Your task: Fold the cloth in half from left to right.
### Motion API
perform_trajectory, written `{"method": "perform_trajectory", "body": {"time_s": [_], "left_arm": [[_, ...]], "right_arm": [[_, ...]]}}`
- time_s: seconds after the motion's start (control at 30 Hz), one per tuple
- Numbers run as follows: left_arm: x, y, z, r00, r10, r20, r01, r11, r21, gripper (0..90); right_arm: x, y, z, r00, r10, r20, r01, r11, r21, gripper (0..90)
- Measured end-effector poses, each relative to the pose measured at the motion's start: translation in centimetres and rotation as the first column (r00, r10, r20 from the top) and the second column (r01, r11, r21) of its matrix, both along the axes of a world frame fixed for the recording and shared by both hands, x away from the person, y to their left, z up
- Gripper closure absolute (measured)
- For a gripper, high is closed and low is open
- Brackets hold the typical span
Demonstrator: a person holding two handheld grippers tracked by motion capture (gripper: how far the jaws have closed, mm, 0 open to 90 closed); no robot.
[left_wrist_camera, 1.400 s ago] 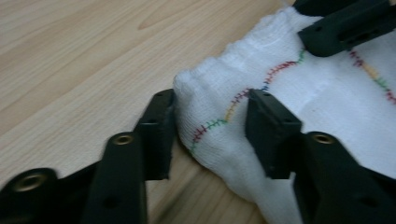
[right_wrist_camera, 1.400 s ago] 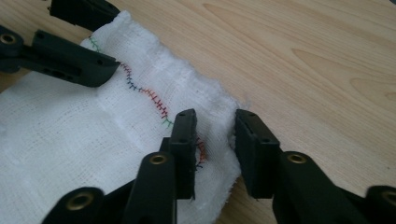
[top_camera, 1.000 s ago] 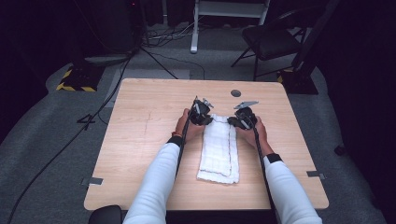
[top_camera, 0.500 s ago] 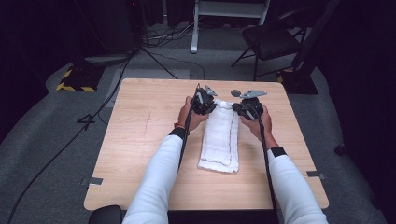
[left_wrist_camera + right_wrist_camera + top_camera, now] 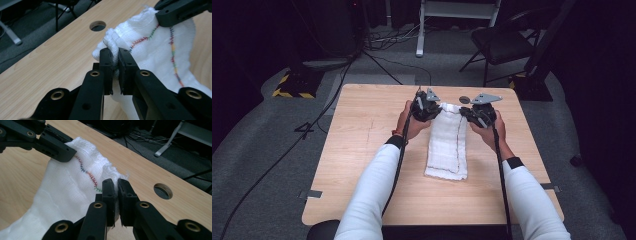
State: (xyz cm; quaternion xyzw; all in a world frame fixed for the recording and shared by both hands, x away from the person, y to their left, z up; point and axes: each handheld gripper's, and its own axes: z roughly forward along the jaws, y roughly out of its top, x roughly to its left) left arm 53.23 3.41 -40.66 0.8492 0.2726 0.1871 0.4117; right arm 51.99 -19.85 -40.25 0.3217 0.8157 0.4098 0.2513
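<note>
Both my left gripper (image 5: 435, 106) and right gripper (image 5: 466, 111) clamp the folded white stitched cloth's (image 5: 447, 145) far corners, now lifted off the wooden table (image 5: 362, 150), ready to fold nearward.

Pretty dim around the edges, with light mostly landing on the table (image 5: 362, 150) from above. Soft and low-res up high. Close-ups sharper, near jaws a bit blurry, no real glare.

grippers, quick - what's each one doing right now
Left tool: shut on a far corner of the white cloth.
Right tool: shut on the other far corner.
</note>
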Motion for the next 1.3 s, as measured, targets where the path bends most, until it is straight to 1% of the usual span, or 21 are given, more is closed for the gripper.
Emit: {"method": "perform_trajectory", "body": {"time_s": [0.07,0.1,0.13,0.23,0.33,0.37,0.4,0.47,0.5,0.53,0.63,0.7,0.77,0.83,0.87,1.07,1.1,1.27,1.3], "left_arm": [[-0.7,0.4,-0.1,0.9996,-0.025,0.014,0.025,0.9997,0.001,82.6],[-1.3,0.5,-0.2,0.9985,-0.040,0.038,0.040,0.9990,0.021,82.5],[-1.6,0.6,-0.2,0.9977,-0.049,0.047,0.048,0.9986,0.021,82.5],[-2.5,1.0,-0.6,0.9960,-0.079,0.043,0.079,0.9967,-0.016,82.3],[-3.2,1.5,-1.1,0.9946,-0.099,0.030,0.100,0.9943,-0.037,81.4],[-3.4,1.7,-1.2,0.9944,-0.102,0.027,0.103,0.9940,-0.037,80.6],[-3.6,1.9,-1.3,0.9944,-0.103,0.022,0.104,0.9932,-0.052,79.7],[-4.1,2.2,-1.6,0.9926,-0.121,0.010,0.121,0.9891,-0.083,79.9],[-4.3,2.2,-1.9,0.9916,-0.129,0.006,0.129,0.9880,-0.085,80.2],[-4.5,2.2,-2.1,0.9906,-0.137,0.003,0.136,0.9877,-0.076,80.3],[-5.1,2.4,-2.5,0.9880,-0.154,-0.008,0.153,0.9848,-0.082,81.1],[-5.4,2.5,-2.6,0.9861,-0.165,-0.018,0.163,0.9835,-0.078,81.2],[-5.8,2.6,-2.7,0.9841,-0.176,-0.022,0.174,0.9820,-0.072,81.1],[-6.3,2.7,-2.8,0.9821,-0.187,-0.028,0.184,0.9798,-0.079,81.3],[-6.5,2.7,-2.8,0.9800,-0.197,-0.030,0.194,0.9784,-0.071,81.3],[-7.7,2.9,-3.4,0.9717,-0.232,-0.044,0.229,0.9711,-0.067,80.8],[-7.9,2.9,-3.6,0.9702,-0.238,-0.046,0.235,0.9698,-0.067,80.8],[-8.5,2.9,-3.9,0.9628,-0.265,-0.053,0.263,0.9638,-0.042,80.4],[-8.7,2.9,-4.0,0.9606,-0.274,-0.047,0.273,0.9617,-0.022,80.3]], "right_arm": [[-0.6,0.0,-0.1,0.9997,0.026,0.000,-0.026,1.000,-0.004,84.7],[-1.0,0.0,-0.1,0.9992,0.039,0.002,-0.039,0.999,-0.006,84.7],[-1.4,0.0,-0.2,0.9983,0.058,0.000,-0.058,0.998,-0.005,84.8],[-2.2,-0.1,-0.3,0.9962,0.087,-0.005,-0.087,0.996,0.001,84.8],[-3.2,-0.3,-0.4,0.9927,0.120,-0.014,-0.120,0.993,0.016,84.8],[-3.5,-0.4,-0.5,0.9911,0.132,-0.016,-0.132,0.991,0.012,84.8],[-3.8,-0.5,-0.6,0.9893,0.145,-0.017,-0.144,0.989,0.014,84.8],[-4.4,-0.6,-0.7,0.9863,0.164,-0.022,-0.163,0.986,0.014,84.8],[-4.6,-0.6,-0.7,0.9842,0.175,-0.025,-0.175,0.984,0.018,84.7],[-4.9,-0.7,-0.8,0.9829,0.183,-0.024,-0.182,0.983,0.020,84.8],[-5.4,-0.9,-1.2,0.9798,0.197,-0.033,-0.196,0.980,0.027,84.7],[-5.6,-1.0,-1.5,0.9780,0.204,-0.042,-0.203,0.979,0.024,84.8],[-5.9,-1.2,-1.8,0.9765,0.210,-0.047,-0.209,0.977,0.033,84.8],[-6.2,-1.4,-2.0,0.9755,0.214,-0.050,-0.212,0.976,0.048,84.8],[-6.4,-1.5,-2.2,0.9743,0.219,-0.054,-0.216,0.975,0.051,84.8],[-7.4,-1.5,-2.9,0.9662,0.247,-0.072,-0.246,0.969,0.033,84.8],[-7.5,-1.5,-3.0,0.9656,0.249,-0.073,-0.248,0.968,0.023,84.8],[-8.1,-1.8,-3.3,0.9615,0.261,-0.085,-0.259,0.965,0.032,84.8],[-8.2,-1.9,-3.3,0.9602,0.266,-0.087,-0.264,0.964,0.033,84.7]]}}
